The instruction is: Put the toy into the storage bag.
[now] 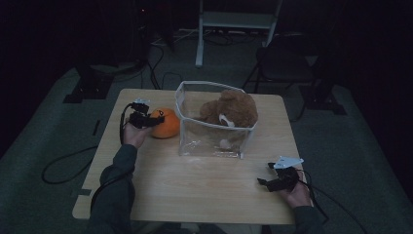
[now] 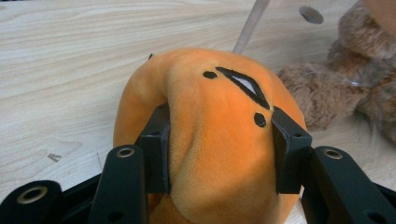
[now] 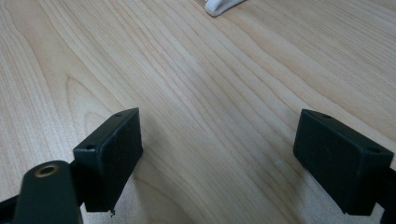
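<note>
We start with the wooden table [image 1: 195, 190], which the high view shows whole, standing on grey carpet in a dim room, with a dark chair [image 1: 285, 61] and a white frame [image 1: 234, 22] behind it. Next in size is the clear plastic bag [image 1: 214, 141] with its white rim, standing open at the far middle of the table, and in it a brown teddy bear [image 1: 231, 111] that rises above the rim. Just to the left of the bag lies the orange plush toy [image 1: 166, 123], touching or almost touching the bag's wall; from above we cannot tell which. The left gripper [image 1: 148, 118] meets the toy from its left side. The left gripper view gives what the high view cannot: the two black jaws are pinching the orange plush toy [image 2: 219, 140], the fabric bulging between them, and black stitched marks show on its top, with the bear's fur [image 2: 355, 79] behind on the right. The right gripper [image 1: 272, 176] sits near the table's front right corner, well apart from the bag. The right gripper view shows its jaws spread wide over bare wood grain [image 3: 210, 93], holding nothing, with a white bit of the bag's edge [image 3: 222, 5] at the top.
</note>
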{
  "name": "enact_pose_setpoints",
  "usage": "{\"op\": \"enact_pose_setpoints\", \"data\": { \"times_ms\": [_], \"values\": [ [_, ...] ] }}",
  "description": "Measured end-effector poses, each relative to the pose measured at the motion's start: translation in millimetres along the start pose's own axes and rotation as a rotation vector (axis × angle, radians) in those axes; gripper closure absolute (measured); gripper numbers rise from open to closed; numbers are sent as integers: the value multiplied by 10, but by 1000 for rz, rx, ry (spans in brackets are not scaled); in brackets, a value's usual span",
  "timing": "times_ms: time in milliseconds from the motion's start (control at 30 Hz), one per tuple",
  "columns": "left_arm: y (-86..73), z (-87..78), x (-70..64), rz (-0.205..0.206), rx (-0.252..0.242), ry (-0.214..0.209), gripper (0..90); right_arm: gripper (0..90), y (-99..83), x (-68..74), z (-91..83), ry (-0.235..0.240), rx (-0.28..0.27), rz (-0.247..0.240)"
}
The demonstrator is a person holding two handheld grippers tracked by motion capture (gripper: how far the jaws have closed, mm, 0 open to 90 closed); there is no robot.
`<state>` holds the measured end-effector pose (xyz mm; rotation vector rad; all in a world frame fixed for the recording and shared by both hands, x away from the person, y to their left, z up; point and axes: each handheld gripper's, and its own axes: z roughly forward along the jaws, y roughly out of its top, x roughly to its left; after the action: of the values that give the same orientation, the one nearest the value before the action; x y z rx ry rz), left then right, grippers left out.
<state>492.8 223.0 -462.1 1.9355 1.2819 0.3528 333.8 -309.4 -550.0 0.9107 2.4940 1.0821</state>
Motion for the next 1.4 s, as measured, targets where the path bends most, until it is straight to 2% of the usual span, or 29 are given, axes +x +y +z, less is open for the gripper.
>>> {"op": "enact_pose_setpoints", "data": {
  "times_ms": [467, 667, 933, 1400],
  "values": [
    [57, -63, -40, 9, -24, 14, 516, 148, 0, 0, 0, 0, 0, 1],
    [93, -159, -15, 8, -45, 34, 516, 148, 0, 1, 0, 0, 0, 1],
    [144, -276, -31, 26, -74, 57, 515, 148, 0, 1, 0, 0, 0, 1],
    [220, -455, -79, 53, -119, 69, 514, 148, 0, 1, 0, 0, 0, 1]
  ]
}}
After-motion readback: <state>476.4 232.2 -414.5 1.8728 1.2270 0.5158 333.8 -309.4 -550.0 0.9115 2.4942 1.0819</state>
